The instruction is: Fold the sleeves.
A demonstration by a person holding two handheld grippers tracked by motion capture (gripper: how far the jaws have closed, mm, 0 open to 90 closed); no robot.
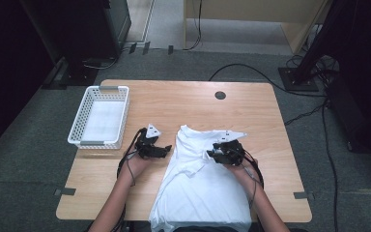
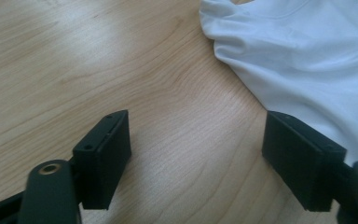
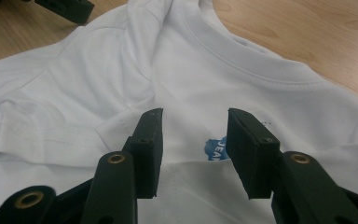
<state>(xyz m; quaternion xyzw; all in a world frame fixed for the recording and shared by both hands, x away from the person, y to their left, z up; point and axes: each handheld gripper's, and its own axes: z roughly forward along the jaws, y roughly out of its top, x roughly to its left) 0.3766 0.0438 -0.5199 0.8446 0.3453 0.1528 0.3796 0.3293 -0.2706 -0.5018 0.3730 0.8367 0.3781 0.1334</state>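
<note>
High view: white T-shirt (image 1: 198, 183) spread mid-table, near edge, for folding (sleeve already tucked in). Right gripper (image 1: 222, 153) above its collar, jaws part-open, empty; left gripper (image 1: 157, 150) wide, over bare table (image 1: 183, 96).

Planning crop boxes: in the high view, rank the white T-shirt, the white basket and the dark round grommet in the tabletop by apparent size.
1. White T-shirt, largest by far, though nearest the camera.
2. White basket, clearly smaller.
3. Dark round grommet, tiny.
</note>
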